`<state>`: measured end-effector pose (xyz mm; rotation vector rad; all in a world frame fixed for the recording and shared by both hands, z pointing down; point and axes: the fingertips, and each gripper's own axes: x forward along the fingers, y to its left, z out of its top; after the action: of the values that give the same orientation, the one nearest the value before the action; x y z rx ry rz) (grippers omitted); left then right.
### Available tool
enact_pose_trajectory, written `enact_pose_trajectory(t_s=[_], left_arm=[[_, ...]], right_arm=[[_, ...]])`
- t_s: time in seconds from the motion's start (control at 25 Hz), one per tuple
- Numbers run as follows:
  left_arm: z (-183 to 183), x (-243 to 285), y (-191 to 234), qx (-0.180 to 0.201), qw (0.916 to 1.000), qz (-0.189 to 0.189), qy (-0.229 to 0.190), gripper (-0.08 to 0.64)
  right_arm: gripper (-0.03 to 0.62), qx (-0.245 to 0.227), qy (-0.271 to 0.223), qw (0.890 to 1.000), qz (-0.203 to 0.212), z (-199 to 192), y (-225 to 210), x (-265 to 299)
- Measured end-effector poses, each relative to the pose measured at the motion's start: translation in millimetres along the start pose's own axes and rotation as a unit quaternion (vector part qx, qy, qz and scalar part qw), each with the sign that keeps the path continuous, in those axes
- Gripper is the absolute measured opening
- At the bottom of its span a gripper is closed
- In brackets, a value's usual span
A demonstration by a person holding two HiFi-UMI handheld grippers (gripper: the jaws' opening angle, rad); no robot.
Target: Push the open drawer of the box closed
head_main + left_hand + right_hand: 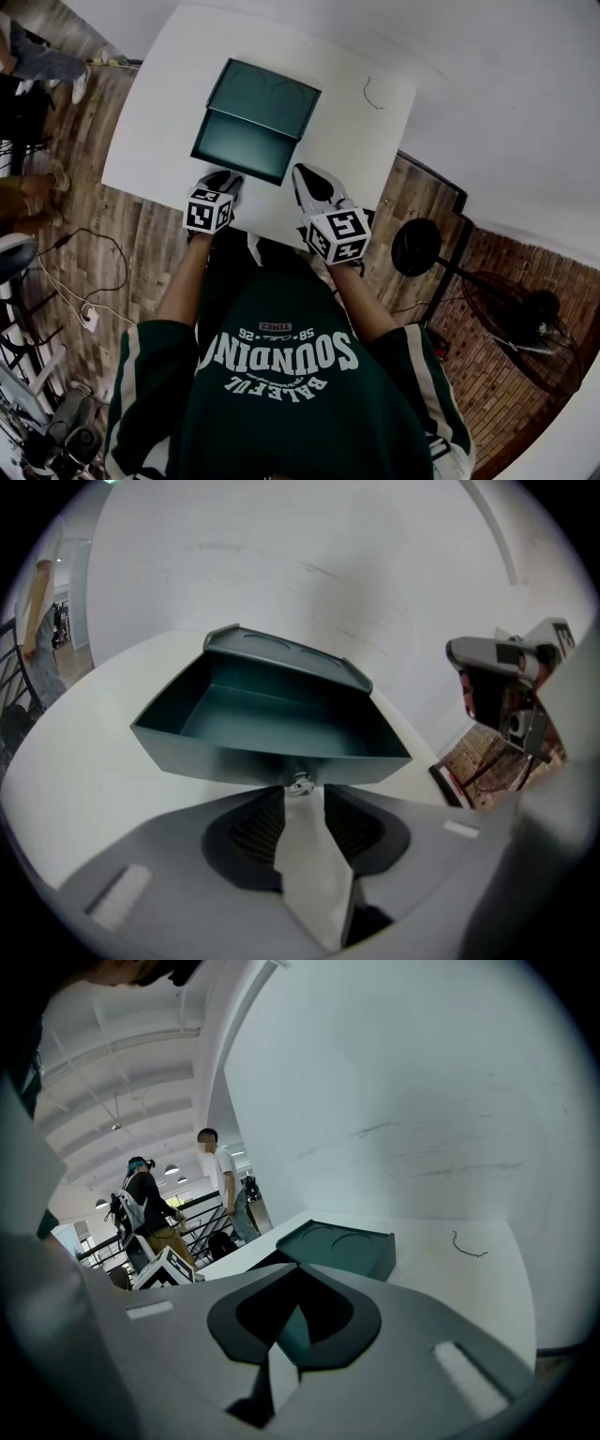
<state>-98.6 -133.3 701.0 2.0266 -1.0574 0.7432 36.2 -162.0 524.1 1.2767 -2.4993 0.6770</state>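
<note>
Well, dark-teal drawer [244,142] wide open

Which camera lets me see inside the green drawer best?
The left gripper view. The drawer fills it, showing the empty inside, the front wall and the little knob. The head view shows it from above, but small. The right gripper view shows mostly the top of the box, hardly any drawer.

head cam overhead, gripper cams low, share box [267,94].

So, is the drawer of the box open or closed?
Open: the drawer sticks out of the teal box, its empty inside showing.
</note>
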Motion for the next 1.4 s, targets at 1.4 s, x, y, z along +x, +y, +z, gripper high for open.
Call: enact_pose_trajectory(t_s=[1.4], left_arm=[[54,25,12,-0.034,0.9990,-0.010,-0.027,0.129]], right_arm=[[0.002,0.032,0.001,0.999,-0.040,-2,-31,-1]])
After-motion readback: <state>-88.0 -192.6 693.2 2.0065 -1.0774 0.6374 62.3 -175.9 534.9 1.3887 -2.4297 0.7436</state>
